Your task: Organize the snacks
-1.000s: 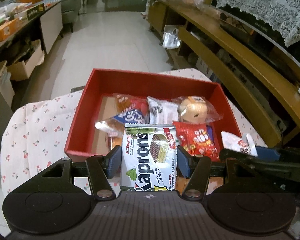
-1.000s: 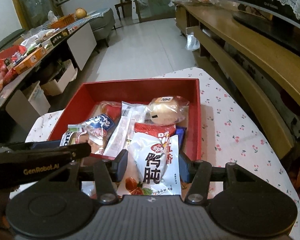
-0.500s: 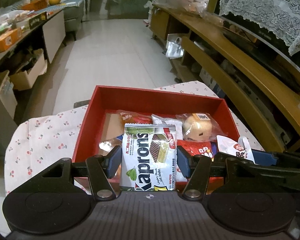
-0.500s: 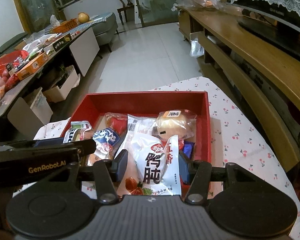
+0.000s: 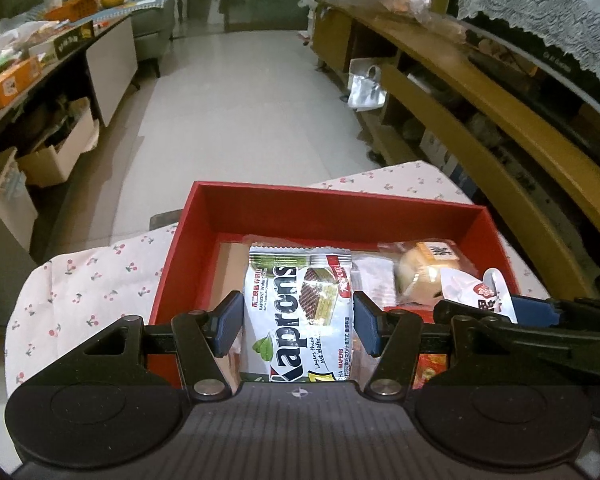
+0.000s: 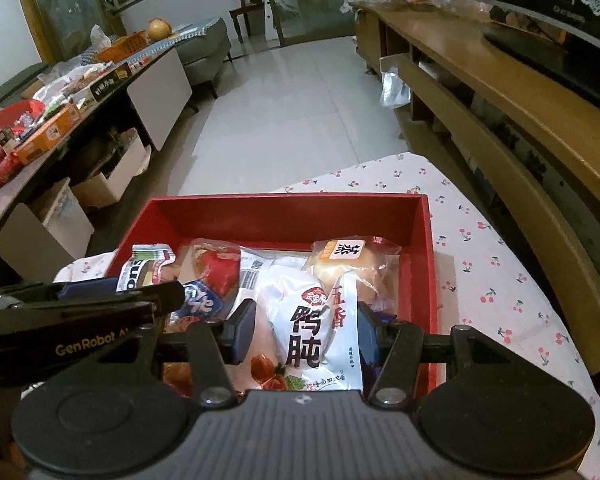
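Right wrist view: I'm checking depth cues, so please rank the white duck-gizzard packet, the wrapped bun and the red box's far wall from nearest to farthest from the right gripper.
1. White duck-gizzard packet, clamped in the right gripper.
2. Wrapped bun, just beyond, slightly right.
3. Red box's far wall, at the back.

Pale tiled floor [image 5: 252, 92], wooden shelving [image 5: 480, 120]

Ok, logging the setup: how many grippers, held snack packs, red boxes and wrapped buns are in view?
Grippers: 2 (left gripper, right gripper)
Held snack packs: 2 (wafer pack, white pouch)
Red box: 1
Wrapped bun: 1
Total: 6
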Action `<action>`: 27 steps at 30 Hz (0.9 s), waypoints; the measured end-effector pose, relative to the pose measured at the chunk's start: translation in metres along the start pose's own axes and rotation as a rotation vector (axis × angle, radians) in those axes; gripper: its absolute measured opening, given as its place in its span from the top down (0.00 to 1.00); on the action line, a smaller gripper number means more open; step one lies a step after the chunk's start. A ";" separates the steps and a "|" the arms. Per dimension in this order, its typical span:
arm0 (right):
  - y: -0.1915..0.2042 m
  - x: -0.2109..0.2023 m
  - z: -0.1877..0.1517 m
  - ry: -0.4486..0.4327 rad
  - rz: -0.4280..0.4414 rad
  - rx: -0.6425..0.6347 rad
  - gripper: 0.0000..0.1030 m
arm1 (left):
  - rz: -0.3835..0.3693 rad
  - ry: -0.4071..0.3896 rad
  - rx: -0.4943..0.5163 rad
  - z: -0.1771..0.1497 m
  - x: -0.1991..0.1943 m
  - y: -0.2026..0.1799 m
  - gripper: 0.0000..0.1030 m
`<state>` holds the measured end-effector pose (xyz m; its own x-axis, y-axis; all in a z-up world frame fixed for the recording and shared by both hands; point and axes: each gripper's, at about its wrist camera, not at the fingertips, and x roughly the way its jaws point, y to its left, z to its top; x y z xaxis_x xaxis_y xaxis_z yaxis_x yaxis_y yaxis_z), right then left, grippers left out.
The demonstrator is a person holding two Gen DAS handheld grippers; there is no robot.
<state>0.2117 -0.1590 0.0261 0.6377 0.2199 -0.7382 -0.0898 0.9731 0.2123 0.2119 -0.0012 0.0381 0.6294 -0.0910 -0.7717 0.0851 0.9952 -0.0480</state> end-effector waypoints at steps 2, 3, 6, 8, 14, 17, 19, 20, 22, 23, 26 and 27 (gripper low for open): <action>0.001 0.008 0.000 0.008 -0.005 -0.012 0.37 | 0.013 0.012 -0.001 0.000 0.008 0.001 0.37; 0.001 0.012 0.000 0.012 -0.008 -0.018 0.37 | 0.020 0.016 0.000 -0.001 0.011 0.002 0.37; 0.002 0.021 0.001 0.021 -0.006 -0.026 0.36 | 0.035 0.029 0.002 -0.001 0.018 0.003 0.37; 0.000 0.025 0.001 0.026 0.004 -0.020 0.36 | 0.037 0.034 -0.002 -0.001 0.020 0.004 0.37; -0.002 0.023 0.001 0.017 -0.005 -0.016 0.35 | 0.023 0.039 -0.010 -0.001 0.019 0.002 0.37; -0.001 0.024 0.000 0.021 -0.012 -0.020 0.35 | 0.030 0.041 -0.003 -0.002 0.019 0.001 0.36; 0.000 0.023 -0.001 0.015 -0.016 -0.031 0.35 | 0.028 0.045 -0.011 -0.002 0.020 0.002 0.35; 0.000 0.021 -0.001 0.009 -0.017 -0.037 0.34 | 0.027 0.045 -0.014 -0.002 0.020 0.003 0.35; 0.000 0.019 0.000 -0.001 -0.014 -0.038 0.34 | 0.029 0.039 -0.021 -0.001 0.019 0.004 0.33; -0.001 0.018 0.000 -0.006 -0.013 -0.032 0.34 | 0.029 0.036 -0.022 0.000 0.018 0.004 0.32; -0.002 0.015 0.002 -0.014 -0.010 -0.027 0.34 | 0.030 0.026 -0.025 0.001 0.015 0.004 0.31; -0.002 0.014 0.001 -0.018 -0.010 -0.028 0.34 | 0.029 0.024 -0.027 0.001 0.014 0.004 0.31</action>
<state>0.2215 -0.1584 0.0165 0.6523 0.2089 -0.7286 -0.1043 0.9769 0.1867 0.2218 0.0018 0.0275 0.6125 -0.0614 -0.7880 0.0459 0.9981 -0.0420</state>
